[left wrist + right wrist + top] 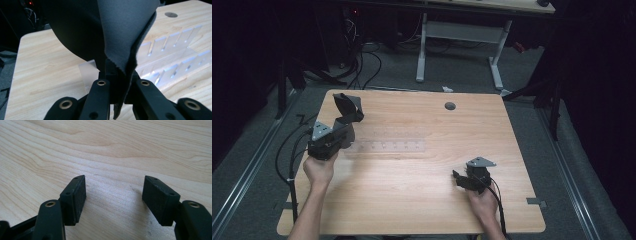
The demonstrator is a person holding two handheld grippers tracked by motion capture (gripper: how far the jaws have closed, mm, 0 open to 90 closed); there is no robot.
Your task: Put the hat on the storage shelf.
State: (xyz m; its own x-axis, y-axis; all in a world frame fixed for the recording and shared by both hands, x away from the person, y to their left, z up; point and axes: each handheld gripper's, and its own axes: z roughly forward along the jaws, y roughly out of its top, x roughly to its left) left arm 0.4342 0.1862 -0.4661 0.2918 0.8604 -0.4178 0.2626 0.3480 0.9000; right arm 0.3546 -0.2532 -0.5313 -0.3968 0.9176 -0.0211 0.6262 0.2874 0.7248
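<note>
While the left tongs (117, 82) are clamping the dark grey cloth (122, 32) and holding it up over the counter's (412, 175) left side | step: carrying — clear slotted rack (384, 146) lying just beside | right tongs (113, 200) resting wide, empty | next: probably lowering the cloth gently.

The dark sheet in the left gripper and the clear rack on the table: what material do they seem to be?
Dark sheet: probably felt or soft foam, matte grey, with a fuzzy cut edge, bending limply. Clear rack: likely acrylic, transparent and glossy, its slotted edges catching light.
</note>
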